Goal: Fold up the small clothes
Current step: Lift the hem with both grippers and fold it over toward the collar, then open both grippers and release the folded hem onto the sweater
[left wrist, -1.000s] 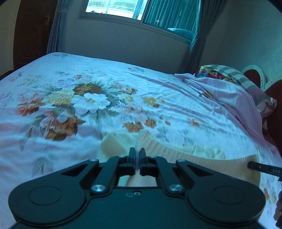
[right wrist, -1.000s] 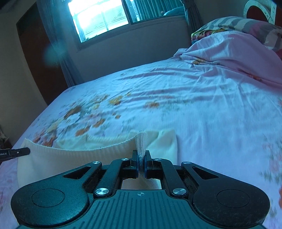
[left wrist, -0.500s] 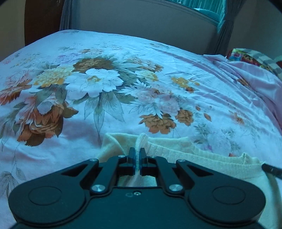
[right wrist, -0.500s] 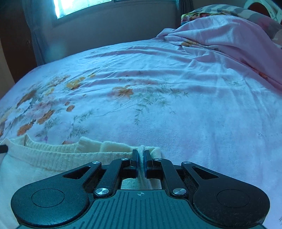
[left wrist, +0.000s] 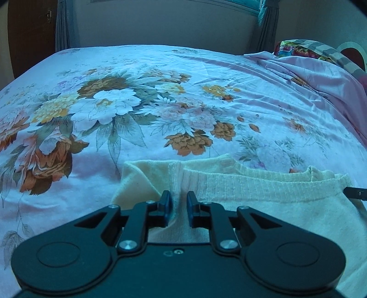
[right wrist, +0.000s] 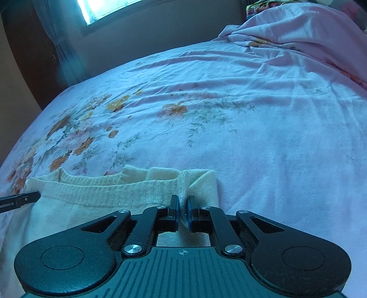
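A small cream knitted garment (left wrist: 263, 190) lies flat on the floral bed sheet (left wrist: 114, 103), ribbed edge away from me. My left gripper (left wrist: 179, 197) sits over its left corner. Its jaws are opening, and a ridge of cloth stands loose between the blue pads without being pressed. In the right wrist view the same garment (right wrist: 103, 190) reaches to the right corner, where my right gripper (right wrist: 182, 201) is shut on a pinched fold of it. Each gripper's tip shows at the edge of the other's view: the right tip (left wrist: 354, 192) and the left tip (right wrist: 20, 199).
A heaped pink blanket (right wrist: 298, 34) and a colourful pillow (left wrist: 305, 49) lie at the bed's far right. Beyond the bed are a wall, curtains, a bright window (right wrist: 103, 9) and a dark wooden door (left wrist: 29, 34). Bed sheet (right wrist: 252, 137) stretches ahead of the garment.
Both grippers came down and forward, and the garment's held edge now rests on the sheet. The left jaws have parted off the cloth; the right jaws stay shut on it.
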Demonstrator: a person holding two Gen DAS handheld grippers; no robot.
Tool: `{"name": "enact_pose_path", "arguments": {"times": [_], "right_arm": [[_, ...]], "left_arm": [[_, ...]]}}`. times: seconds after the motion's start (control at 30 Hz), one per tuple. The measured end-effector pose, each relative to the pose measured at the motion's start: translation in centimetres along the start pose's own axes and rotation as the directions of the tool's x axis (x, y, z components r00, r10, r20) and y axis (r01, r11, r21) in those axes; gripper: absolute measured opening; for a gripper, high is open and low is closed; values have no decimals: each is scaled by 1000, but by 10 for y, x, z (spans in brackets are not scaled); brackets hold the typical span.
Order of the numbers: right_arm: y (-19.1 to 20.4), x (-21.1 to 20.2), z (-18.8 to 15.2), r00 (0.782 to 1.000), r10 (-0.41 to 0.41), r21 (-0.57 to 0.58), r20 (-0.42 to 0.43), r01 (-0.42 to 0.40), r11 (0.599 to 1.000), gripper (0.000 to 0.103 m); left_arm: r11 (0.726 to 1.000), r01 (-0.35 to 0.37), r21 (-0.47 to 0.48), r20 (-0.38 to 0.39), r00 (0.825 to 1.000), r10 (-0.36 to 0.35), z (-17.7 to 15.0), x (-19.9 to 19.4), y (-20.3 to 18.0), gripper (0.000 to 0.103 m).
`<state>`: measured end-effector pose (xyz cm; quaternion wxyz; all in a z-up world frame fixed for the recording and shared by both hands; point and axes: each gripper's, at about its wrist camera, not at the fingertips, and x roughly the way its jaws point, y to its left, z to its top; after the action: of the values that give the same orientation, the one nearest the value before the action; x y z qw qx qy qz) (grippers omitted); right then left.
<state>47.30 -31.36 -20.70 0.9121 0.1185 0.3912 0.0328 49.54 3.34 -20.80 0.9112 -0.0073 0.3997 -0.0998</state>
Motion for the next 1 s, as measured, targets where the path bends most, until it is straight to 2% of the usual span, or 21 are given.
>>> {"name": "enact_pose_path", "arguments": {"times": [0.1,0.27,0.43,0.47,0.53,0.6,0.7,0.73,0.77,0.8,0.83,0.87,0.93,1.0], "right_arm": [[6,4,1,1000,1,-14,2,-1,1000,5],[19,-17,7,984,-65,-50,163,74,996,2],[14,-3,8,976,-139,-33,169,147,989,2],[16,1,7,974,-153,-46,166,163,986,2],[17,22,5,981,-178,-86,74,185,979,3],[19,22,5,979,-190,-103,76,198,975,3],[19,0,8,978,-182,-73,101,190,979,3],[21,-10,6,975,-188,-72,123,197,978,6],[25,-22,3,971,-191,-77,145,203,976,23],[29,-32,-1,969,-189,-83,162,204,975,40],[32,-41,-7,967,-185,-84,174,201,976,72],[38,-54,-16,967,-167,-90,193,187,978,76],[54,-72,-34,971,-126,-145,204,157,977,76],[72,-86,-57,976,-85,-206,199,126,970,68]], "left_arm": [[1000,-7,-23,20,1000,7,1,-1,3,2],[994,3,-106,111,994,9,13,-15,11,2],[988,-6,-156,109,994,24,17,-2,15,2],[990,-23,-140,93,995,37,18,3,12,2],[995,-80,-59,18,997,81,14,21,4,9],[994,-108,-17,35,994,108,11,19,-2,11],[996,-92,-6,44,995,92,8,2,-3,22],[997,-80,1,51,995,80,5,-6,-3,21],[997,-79,11,63,995,78,1,-17,-3,23],[996,-87,23,68,994,85,-3,-26,-4,29],[995,-91,33,64,994,88,-9,-36,-6,35],[995,-89,38,65,994,86,-16,-46,-7,37],[996,-56,67,61,997,52,-34,-67,-13,41],[995,-44,89,34,999,41,-55,-81,-21,43]]}}
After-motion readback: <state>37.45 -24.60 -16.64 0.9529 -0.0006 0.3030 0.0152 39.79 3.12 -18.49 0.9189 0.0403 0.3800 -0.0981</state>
